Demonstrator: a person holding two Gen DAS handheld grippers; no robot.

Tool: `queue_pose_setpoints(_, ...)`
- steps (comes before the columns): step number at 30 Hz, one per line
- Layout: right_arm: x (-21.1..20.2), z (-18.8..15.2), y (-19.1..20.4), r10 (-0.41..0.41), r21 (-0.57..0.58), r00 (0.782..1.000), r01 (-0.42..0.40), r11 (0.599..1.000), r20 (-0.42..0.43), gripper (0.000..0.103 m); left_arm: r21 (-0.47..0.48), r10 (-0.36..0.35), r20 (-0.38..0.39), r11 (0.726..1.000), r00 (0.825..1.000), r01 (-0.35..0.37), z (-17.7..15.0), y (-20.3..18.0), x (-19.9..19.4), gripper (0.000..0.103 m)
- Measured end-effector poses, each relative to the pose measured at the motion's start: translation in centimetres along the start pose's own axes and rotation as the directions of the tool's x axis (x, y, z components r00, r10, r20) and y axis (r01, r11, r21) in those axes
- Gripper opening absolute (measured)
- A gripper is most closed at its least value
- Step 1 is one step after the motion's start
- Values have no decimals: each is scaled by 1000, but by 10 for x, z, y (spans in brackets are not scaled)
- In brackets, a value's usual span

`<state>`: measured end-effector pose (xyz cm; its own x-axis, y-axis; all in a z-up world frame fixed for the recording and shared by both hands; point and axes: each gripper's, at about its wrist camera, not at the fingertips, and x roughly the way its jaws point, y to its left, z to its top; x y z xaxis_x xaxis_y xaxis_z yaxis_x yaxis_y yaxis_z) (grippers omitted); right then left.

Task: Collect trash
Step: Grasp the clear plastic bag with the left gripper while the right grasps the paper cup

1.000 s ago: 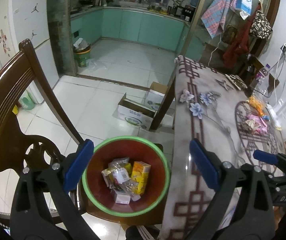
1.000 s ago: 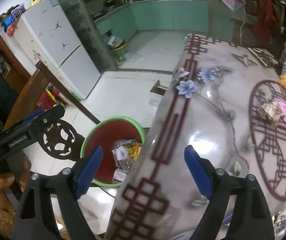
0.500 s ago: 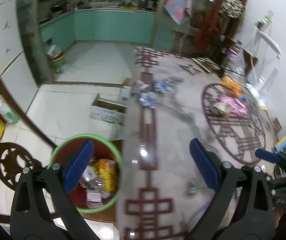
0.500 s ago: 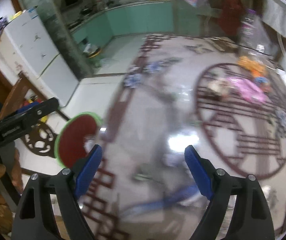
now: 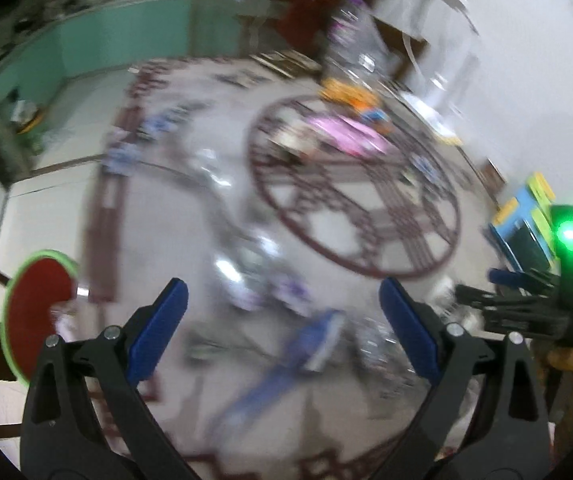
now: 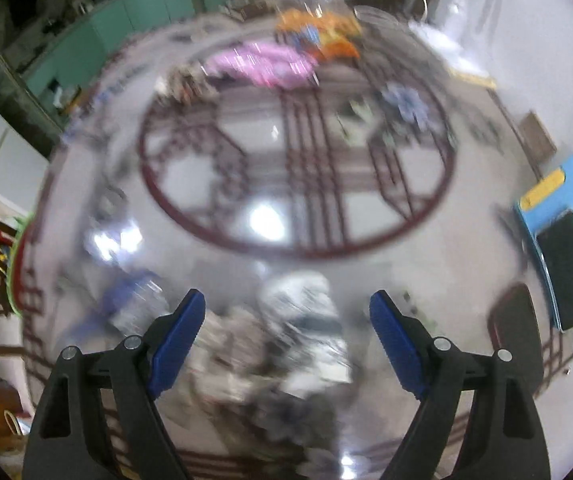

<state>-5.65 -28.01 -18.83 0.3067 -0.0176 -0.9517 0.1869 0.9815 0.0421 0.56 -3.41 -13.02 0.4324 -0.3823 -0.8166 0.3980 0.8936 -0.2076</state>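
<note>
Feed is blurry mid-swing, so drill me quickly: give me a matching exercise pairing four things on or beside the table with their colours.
Things:
1. trash bin
2. wrapper at the table's far side
3. mat at the table's right edge
4. phone-like slab on that mat

Colours:
A. black
B. pink
C. red inside, green rim
D. blue with yellow and green patches

Pairs: 1-C, 2-B, 3-D, 4-A

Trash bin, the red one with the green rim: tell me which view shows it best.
The left wrist view: the trash bin shows its red inside and green rim, low left. The right wrist view catches only a blurred green sliver at its left edge.
</note>
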Motion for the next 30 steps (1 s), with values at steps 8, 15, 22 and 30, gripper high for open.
queue_pose_setpoints(8,49,-18,-23,1,-66,991,-10,998,-137,49,31,-61,-173,997,983,67,-21,-56,53,94)
queue_pose_setpoints(15,43,-7,-29,42,-81,996,-48,996,-77,48,-42,-126,-321,992,939,119,-38,-65,92,94)
queue_pose_setpoints(22,28,15,-23,89,-92,996,-89,992,-9,48,-137,-167,-433,983,886,119,-53,-57,130,59)
queue_pose_setpoints(30,15,51,-6,136,-134,989,-126,983,65,48,-149,-123,-298,986,947,81,-23,-42,102,23)
